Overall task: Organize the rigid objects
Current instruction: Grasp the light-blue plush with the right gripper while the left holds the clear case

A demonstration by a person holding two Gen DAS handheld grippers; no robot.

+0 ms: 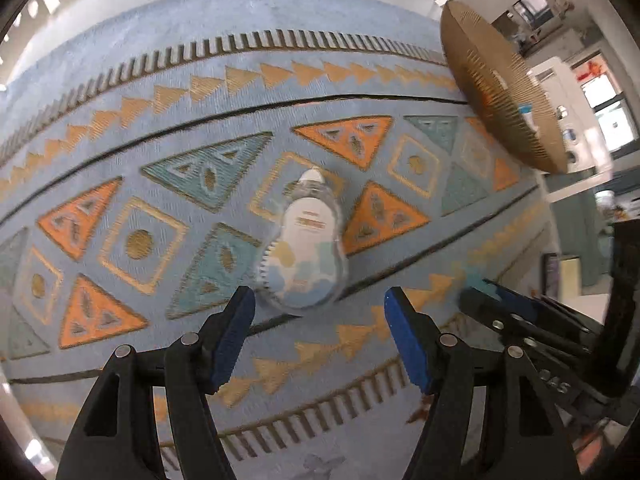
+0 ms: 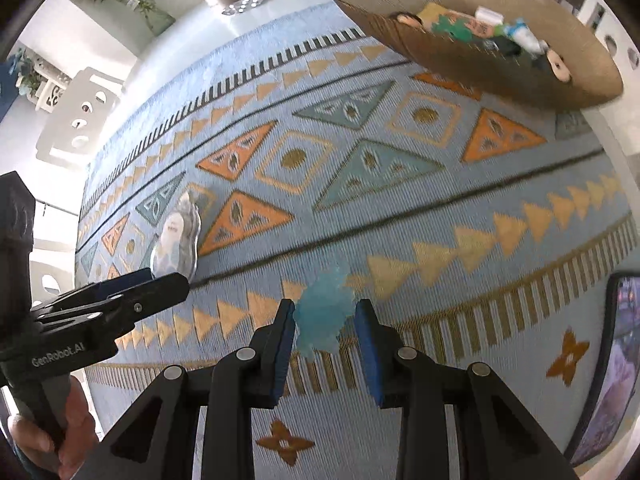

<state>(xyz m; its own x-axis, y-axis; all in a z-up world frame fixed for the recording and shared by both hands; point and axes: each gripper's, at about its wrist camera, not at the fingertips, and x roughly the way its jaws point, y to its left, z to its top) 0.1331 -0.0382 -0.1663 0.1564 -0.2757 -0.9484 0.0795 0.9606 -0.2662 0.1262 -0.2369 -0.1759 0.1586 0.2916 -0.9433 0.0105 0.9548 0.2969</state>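
The right gripper has its jaws close on either side of a translucent blue piece; whether the pads actually clench it I cannot tell, since a sliver of gap shows on each side. If the hold is that light, the piece could slip out on the way to the woven bowl, which sits well beyond it and already holds several small items. The left gripper hangs released, jaws wide, just short of a clear-cased correction tape lying flat, nearer than the bowl. Its smooth, rounded shell could skid or pivot if the pads close off-centre. Both frames are blurred, so aim is a risk. Everything rests on a blue patterned cloth over the tabletop; beyond the bowl stand white stools, a metal pot and greenery
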